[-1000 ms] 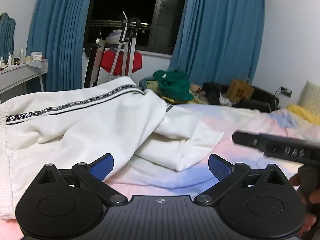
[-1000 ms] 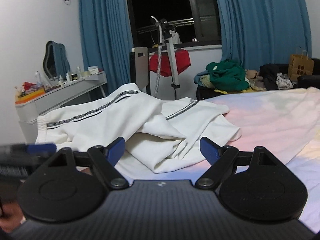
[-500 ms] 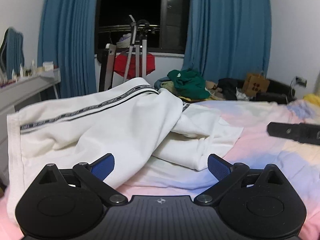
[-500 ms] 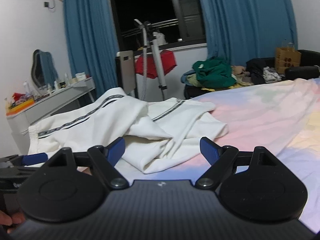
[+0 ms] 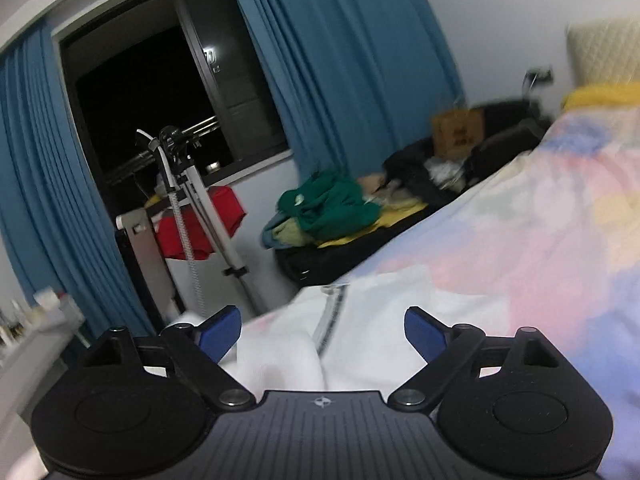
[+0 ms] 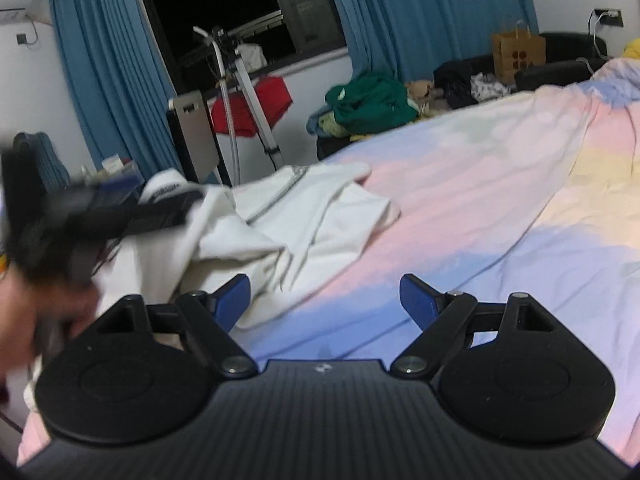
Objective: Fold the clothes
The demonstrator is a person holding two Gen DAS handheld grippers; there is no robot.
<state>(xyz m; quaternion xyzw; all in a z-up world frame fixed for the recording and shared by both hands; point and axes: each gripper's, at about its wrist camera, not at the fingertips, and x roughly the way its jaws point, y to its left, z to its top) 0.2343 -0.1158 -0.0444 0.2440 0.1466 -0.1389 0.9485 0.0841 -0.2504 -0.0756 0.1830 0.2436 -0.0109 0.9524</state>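
Observation:
A crumpled white garment with a grey-lettered stripe (image 6: 304, 220) lies on the pastel bedspread (image 6: 500, 184). My left gripper (image 5: 322, 334) is open, low over the garment (image 5: 360, 340), which fills the space between its blue fingertips. In the right wrist view the left gripper (image 6: 120, 210) is a blurred black shape at the garment's left part. My right gripper (image 6: 325, 298) is open and empty, just above the bedspread by the garment's near edge.
Past the bed's far edge are a pile of green and yellow clothes (image 6: 368, 100), a black sofa with a paper bag (image 6: 518, 56), a steamer stand with a red cloth (image 6: 248, 104), blue curtains and a dresser at left (image 6: 116, 168).
My left gripper has swung fast forward and rightward over the garment, with motion blur. The right gripper has shifted right; more bedspread and less garment lie before it.

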